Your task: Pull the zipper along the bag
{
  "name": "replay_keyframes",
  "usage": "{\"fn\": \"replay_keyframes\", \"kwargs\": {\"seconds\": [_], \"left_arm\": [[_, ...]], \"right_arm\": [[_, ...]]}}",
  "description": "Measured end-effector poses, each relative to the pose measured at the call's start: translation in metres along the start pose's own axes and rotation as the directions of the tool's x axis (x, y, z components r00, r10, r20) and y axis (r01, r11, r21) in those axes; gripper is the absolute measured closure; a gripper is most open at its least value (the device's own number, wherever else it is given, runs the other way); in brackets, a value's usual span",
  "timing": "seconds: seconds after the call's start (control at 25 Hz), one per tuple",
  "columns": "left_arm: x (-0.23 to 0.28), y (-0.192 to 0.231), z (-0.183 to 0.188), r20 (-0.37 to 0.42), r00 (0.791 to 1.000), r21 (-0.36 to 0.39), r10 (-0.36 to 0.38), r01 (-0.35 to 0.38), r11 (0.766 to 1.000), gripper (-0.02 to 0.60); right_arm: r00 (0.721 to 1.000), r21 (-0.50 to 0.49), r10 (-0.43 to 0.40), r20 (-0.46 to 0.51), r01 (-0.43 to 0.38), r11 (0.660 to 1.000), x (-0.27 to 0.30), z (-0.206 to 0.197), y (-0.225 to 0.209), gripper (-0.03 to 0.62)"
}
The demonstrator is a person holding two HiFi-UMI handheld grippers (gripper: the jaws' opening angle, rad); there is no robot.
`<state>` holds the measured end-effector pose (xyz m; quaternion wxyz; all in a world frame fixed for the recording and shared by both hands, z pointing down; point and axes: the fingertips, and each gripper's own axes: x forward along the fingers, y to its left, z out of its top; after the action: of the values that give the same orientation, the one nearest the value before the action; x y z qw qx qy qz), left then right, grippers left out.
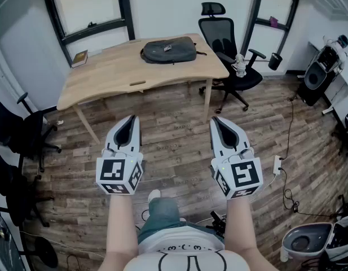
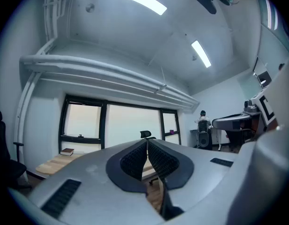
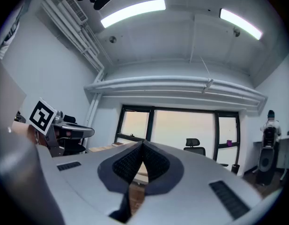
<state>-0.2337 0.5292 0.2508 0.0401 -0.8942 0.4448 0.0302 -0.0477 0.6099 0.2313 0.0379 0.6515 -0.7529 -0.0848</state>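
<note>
Left claw [image 1: 131, 119] and right claw [image 1: 217, 119] are both pressed together, empty, level above the floor [image 1: 174, 137]. The bag [image 1: 168, 51] lies well away on the surface [image 1: 106, 75], so I'd step close first, then open one for the zipper tab.

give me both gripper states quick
left gripper: closed, holding nothing
right gripper: closed, holding nothing

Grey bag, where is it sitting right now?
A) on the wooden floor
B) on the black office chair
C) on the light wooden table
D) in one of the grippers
C: the dark grey soft fabric bag lies flat on top of the light wooden table, near its far edge.
</note>
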Motion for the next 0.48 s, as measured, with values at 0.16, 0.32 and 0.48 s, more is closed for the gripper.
{"fn": "replay_keyframes", "kwargs": {"seconds": [0.16,0.32,0.48], "left_arm": [[0.014,-0.006,-0.008,-0.009,1.0,-0.003,-0.022,0.022,1.0,0.561],[0.032,-0.009,-0.015,-0.013,0.999,-0.008,-0.041,0.04,0.999,0.561],[0.056,-0.004,-0.027,-0.025,0.998,-0.016,-0.053,0.053,0.998,0.561]], "right_arm": [[1.0,0.001,-0.004,0.0,0.004,1.0,0.006,-0.004,-0.006,0.543],[1.0,-0.006,0.0,-0.011,0.0,1.0,0.017,-0.013,-0.012,0.543],[1.0,0.026,-0.003,-0.004,0.003,1.0,0.037,-0.023,-0.021,0.543]]}}
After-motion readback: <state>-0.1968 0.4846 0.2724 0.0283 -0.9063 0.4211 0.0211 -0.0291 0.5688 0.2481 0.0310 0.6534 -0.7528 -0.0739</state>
